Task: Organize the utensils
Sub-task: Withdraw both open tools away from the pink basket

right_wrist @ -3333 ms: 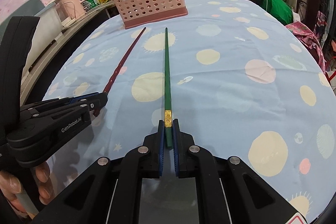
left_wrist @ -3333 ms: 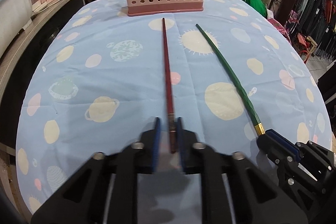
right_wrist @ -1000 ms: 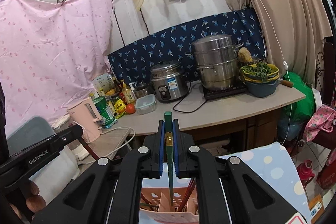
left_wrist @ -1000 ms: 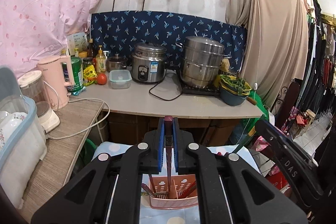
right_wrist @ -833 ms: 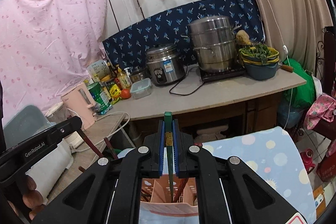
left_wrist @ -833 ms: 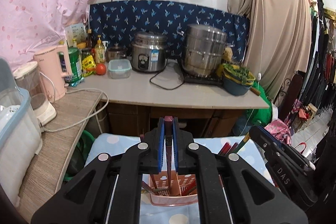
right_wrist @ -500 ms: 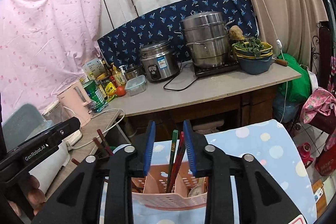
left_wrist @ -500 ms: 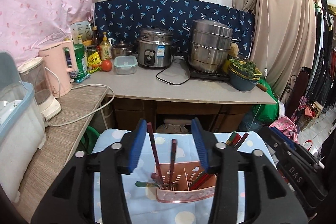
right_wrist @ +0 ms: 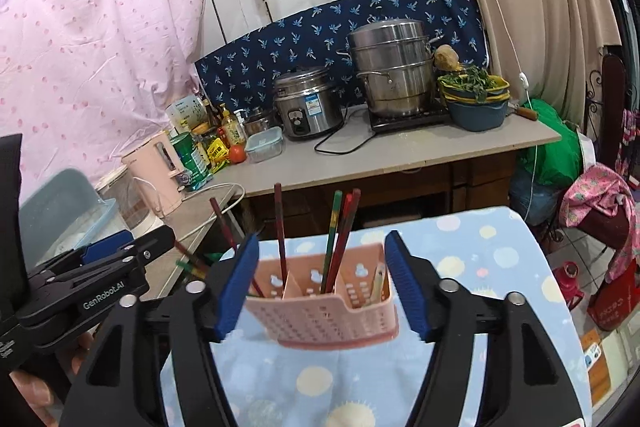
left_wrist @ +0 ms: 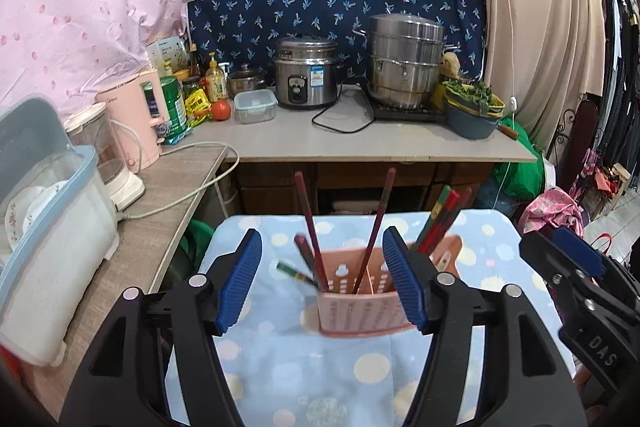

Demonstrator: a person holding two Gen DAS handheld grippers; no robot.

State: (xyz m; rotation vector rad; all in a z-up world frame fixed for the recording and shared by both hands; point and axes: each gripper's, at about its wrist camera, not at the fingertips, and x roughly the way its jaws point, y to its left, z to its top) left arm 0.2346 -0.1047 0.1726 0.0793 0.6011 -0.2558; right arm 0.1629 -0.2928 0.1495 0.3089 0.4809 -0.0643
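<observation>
Between the blue pads of the left tool (left_wrist: pixel 322 281), low in the middle of its view, nothing is gripped: the jaws have just been opening and stand wide, with the pink holder (left_wrist: pixel 362 301) showing through the gap. The right tool (right_wrist: pixel 320 281) is the same, its jaws freshly parted and empty around that basket (right_wrist: pixel 324 307). Just beyond the pads, a dark red chopstick (left_wrist: pixel 378 227) leans in the holder's left part, and a green chopstick (right_wrist: pixel 332 239) stands with red ones (bunched together) nearer the middle. So this delivery looks finished, both sticks dropped in and free. One green-tipped stick (left_wrist: pixel 294 273) pokes out sideways at the holder's left edge; whether it sits inside I cannot tell. Farther down, the blue spotted cloth on the bench (left_wrist: pixel 320 379) shows no loose utensils, though the tools hide much of it.
</observation>
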